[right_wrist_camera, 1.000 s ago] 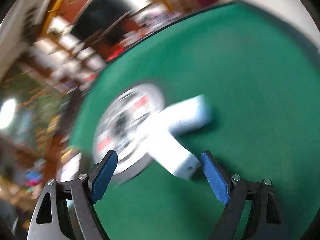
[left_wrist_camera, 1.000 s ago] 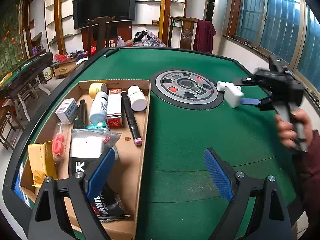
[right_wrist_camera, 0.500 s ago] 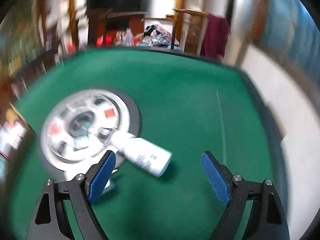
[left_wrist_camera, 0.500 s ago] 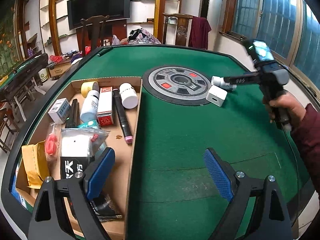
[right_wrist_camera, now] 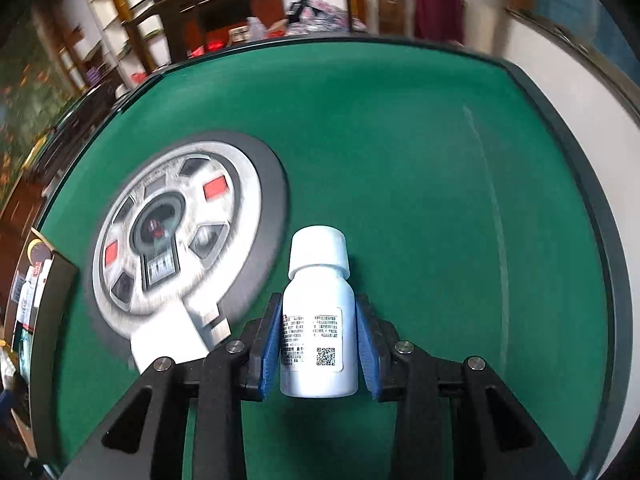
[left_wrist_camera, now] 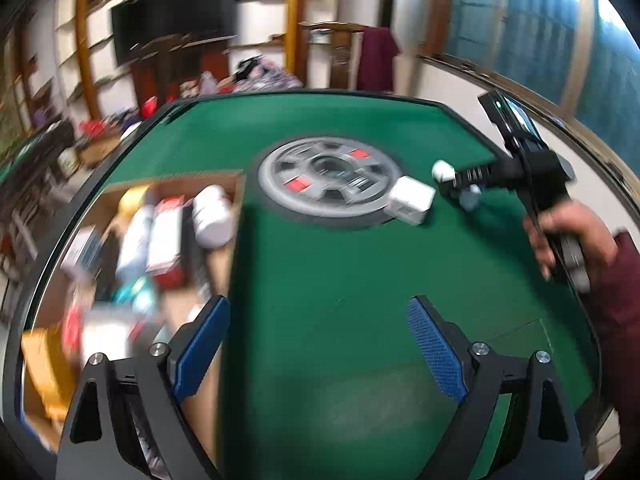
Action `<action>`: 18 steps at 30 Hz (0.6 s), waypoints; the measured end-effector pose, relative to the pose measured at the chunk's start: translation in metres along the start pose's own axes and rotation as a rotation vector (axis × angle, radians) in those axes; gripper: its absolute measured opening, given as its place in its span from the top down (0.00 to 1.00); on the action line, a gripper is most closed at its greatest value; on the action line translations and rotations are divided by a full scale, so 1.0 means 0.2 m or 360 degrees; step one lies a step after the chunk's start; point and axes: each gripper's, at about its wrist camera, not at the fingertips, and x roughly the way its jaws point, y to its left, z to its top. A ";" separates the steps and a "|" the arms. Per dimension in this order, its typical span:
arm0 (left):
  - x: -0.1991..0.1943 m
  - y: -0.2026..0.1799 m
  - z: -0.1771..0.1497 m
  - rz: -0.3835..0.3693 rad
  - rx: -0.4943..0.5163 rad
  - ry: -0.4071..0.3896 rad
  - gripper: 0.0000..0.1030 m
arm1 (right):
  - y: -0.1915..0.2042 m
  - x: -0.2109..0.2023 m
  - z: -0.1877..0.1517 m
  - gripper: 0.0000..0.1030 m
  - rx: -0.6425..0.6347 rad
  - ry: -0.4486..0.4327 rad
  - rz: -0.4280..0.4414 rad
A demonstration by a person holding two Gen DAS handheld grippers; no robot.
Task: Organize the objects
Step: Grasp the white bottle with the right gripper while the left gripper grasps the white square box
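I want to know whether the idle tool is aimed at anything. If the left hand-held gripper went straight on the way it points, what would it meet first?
Probably bare green felt of the table. The left hand-held gripper stands open with nothing between its pads; the cardboard box lies just left of that line. Depth is unclear.

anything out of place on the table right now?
The white charger block sits loose on the rim of the centre dial, outside the cardboard box. The right hand-held gripper is closing on the white bottle.
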 end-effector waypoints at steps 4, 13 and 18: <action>0.14 -0.19 0.14 -0.0018 0.0250 -0.0088 0.13 | -0.07 -0.13 -0.21 0.64 0.0071 -0.0070 -0.0059; 0.55 -0.39 0.37 -0.0080 0.0444 -0.0021 0.13 | -0.08 -0.21 -0.29 0.64 0.0142 -0.0116 0.0018; 0.70 -0.43 0.41 -0.0096 0.0480 0.0056 0.13 | -0.06 -0.16 -0.24 0.63 0.0171 -0.0110 0.0077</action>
